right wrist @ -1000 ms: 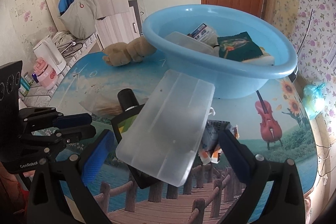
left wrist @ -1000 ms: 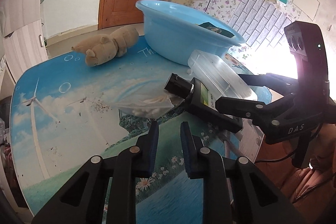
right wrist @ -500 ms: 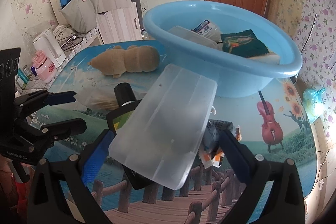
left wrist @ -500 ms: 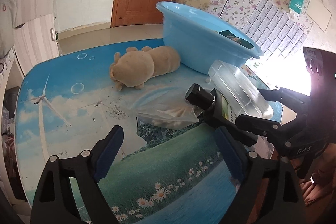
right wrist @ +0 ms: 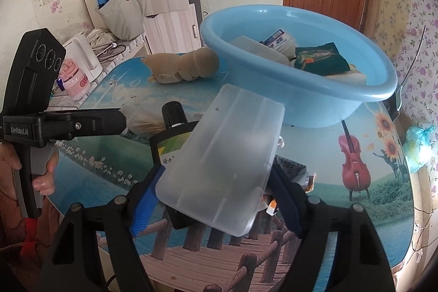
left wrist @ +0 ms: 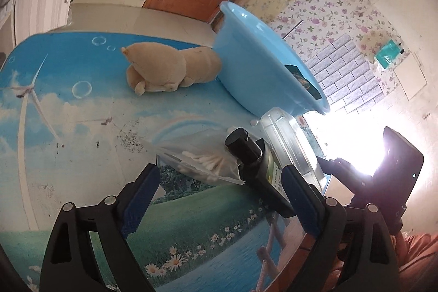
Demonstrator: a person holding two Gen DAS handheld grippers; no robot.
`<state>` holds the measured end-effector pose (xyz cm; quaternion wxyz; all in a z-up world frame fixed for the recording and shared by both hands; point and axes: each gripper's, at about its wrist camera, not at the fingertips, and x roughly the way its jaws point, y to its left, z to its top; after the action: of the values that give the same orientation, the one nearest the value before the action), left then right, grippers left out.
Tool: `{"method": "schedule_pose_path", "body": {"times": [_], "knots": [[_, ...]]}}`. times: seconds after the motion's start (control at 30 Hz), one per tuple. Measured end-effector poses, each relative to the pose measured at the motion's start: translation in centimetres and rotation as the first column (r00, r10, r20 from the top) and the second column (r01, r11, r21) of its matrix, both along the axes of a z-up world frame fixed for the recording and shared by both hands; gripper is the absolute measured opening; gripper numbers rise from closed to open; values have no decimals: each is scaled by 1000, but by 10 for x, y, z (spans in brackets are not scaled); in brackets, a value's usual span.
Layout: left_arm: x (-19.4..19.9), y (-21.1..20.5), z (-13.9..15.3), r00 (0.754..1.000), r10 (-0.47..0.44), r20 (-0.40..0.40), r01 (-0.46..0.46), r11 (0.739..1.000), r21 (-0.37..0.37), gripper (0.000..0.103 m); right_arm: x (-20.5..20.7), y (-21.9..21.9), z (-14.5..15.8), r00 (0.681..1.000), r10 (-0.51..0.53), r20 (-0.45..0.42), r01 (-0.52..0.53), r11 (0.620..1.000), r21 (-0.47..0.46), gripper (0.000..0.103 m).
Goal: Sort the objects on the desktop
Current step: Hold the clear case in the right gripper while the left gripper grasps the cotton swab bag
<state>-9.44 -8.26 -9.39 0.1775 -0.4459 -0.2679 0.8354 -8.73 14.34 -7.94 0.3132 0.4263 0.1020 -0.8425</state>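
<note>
A clear plastic box (right wrist: 224,155) lies tilted on top of a black bottle (right wrist: 172,114) near the table's front edge. My right gripper (right wrist: 216,200) is closing on it, and both blue pads touch the box's long sides. My left gripper (left wrist: 219,193) stands open and low over the table. A bag of cotton swabs (left wrist: 202,163) and the black bottle (left wrist: 246,152) lie just ahead between its fingers, untouched. A blue basin (right wrist: 301,100) behind them holds a dark green packet (right wrist: 320,62) and other items.
A beige plush toy (left wrist: 169,70) lies beside the basin (left wrist: 260,73). A crumpled snack packet (right wrist: 295,171) sits under the box's right side. A white kettle (right wrist: 82,56) and a pink bottle (right wrist: 72,78) stand on a counter beyond the table. A person's hand (right wrist: 41,174) holds the left gripper's handle.
My left gripper went from shut to wide open and rolled, so its view tilts. My right gripper's fingers moved in from wide apart onto the sides of the clear box.
</note>
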Motion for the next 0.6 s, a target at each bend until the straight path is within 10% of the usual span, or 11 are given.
{"method": "schedule_pose_path", "body": {"times": [0.17,0.43,0.6], "knots": [[-2,-3,-7,998,33,45,-36,998,60,80,0,2,0,1000,4,-1,-4,1000,-1,76],[-8,7,-14,995,46,93,-49,999,25,24,0,2,0,1000,6,-1,-6,1000,-5,76],[-4,11,-7,997,38,74,-37,999,-11,20,1,5,2,1000,11,7,-11,1000,-14,75]]}}
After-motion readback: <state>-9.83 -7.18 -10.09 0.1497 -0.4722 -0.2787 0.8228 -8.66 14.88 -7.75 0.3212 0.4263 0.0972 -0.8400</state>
